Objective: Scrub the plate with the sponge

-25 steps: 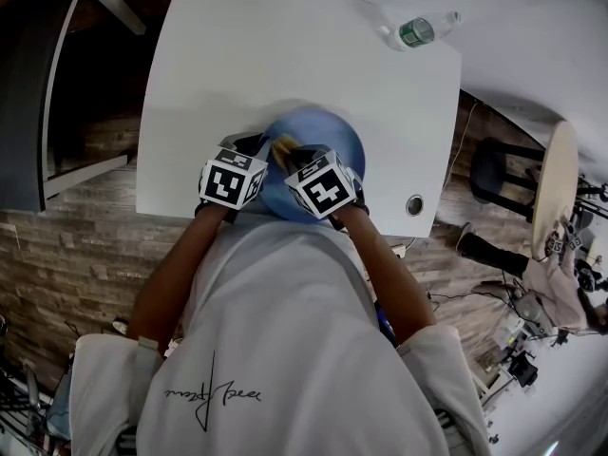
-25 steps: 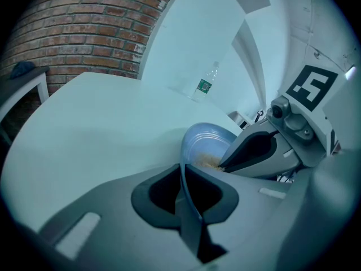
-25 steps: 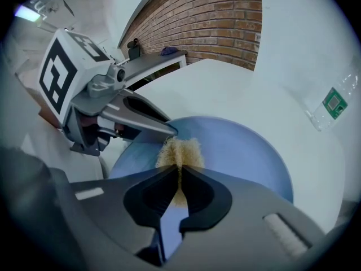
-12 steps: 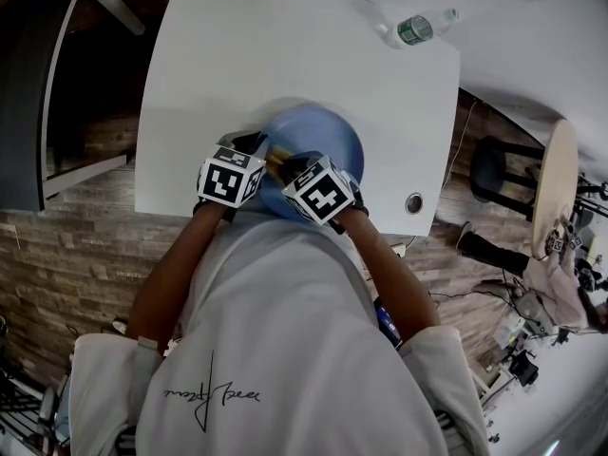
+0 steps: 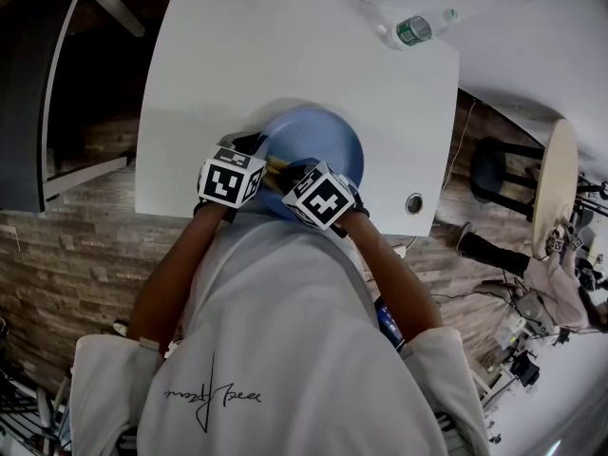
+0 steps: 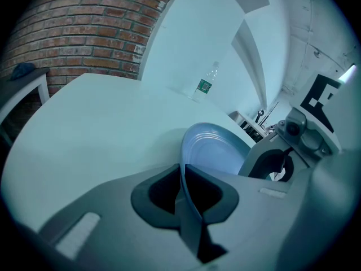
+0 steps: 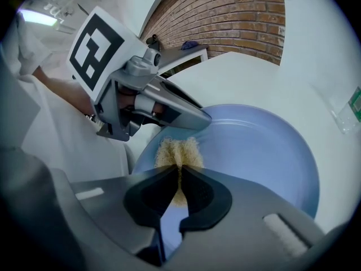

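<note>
Blue plate (image 5: 323, 139) on the bench (image 5: 285, 46) has its near rim pinched in the left gripper (image 6: 181, 176), while the right gripper (image 7: 179, 176), clamped on the tan sponge (image 7: 177, 151), holds it inside that rim: scrubbing looks under way, and next should sweep toward the plate's far side

Nothing reads clearly: the bottle (image 5: 432, 23) bears a green label (image 5: 414, 32) too small, and the shirt's script (image 5: 211, 393) is illegible.

A lab-like workroom — brick wall (image 6: 84, 33), white table (image 5: 285, 55), cabled gear (image 5: 521, 361).
</note>
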`<move>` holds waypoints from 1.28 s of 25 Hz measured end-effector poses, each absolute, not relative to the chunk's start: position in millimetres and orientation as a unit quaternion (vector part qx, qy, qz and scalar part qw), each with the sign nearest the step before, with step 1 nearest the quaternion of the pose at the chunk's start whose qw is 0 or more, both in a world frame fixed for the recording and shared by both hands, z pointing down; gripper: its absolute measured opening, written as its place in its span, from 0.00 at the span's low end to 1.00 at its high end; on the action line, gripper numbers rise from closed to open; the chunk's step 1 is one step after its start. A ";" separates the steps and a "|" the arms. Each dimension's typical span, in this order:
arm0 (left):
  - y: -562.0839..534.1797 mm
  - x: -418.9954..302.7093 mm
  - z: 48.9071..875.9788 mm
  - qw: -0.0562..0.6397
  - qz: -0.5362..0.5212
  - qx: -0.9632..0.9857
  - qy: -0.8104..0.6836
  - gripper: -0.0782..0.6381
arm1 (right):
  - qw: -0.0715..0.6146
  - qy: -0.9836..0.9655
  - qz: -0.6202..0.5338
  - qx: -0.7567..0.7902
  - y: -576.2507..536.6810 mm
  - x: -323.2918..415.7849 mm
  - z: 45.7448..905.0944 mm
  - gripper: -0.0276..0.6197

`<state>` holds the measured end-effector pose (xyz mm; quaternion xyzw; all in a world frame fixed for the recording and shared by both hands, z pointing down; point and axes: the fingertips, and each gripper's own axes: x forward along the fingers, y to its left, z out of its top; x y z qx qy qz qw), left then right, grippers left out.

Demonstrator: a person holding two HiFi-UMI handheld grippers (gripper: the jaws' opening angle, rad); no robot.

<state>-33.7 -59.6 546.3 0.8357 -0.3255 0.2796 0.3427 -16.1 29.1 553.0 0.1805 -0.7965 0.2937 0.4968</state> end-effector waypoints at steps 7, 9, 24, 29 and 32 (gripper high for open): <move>-59.5 -32.7 546.4 0.343 0.279 0.836 -0.326 0.17 | 0.500 -0.800 0.299 0.143 44.3 -15.8 553.5 0.08; -59.5 -32.3 546.1 0.342 0.279 0.836 -0.326 0.17 | 0.502 -0.801 0.301 0.128 49.3 -15.1 553.3 0.08; -59.1 -33.1 546.3 0.342 0.280 0.836 -0.326 0.17 | 0.494 -0.794 0.347 0.074 79.6 -6.1 553.3 0.08; -58.4 -33.5 545.7 0.342 0.280 0.836 -0.326 0.17 | 0.491 -0.793 0.355 0.064 87.2 -1.2 552.3 0.08; -58.6 -33.6 546.2 0.342 0.280 0.836 -0.326 0.17 | 0.490 -0.793 0.358 0.059 90.6 2.7 552.6 0.08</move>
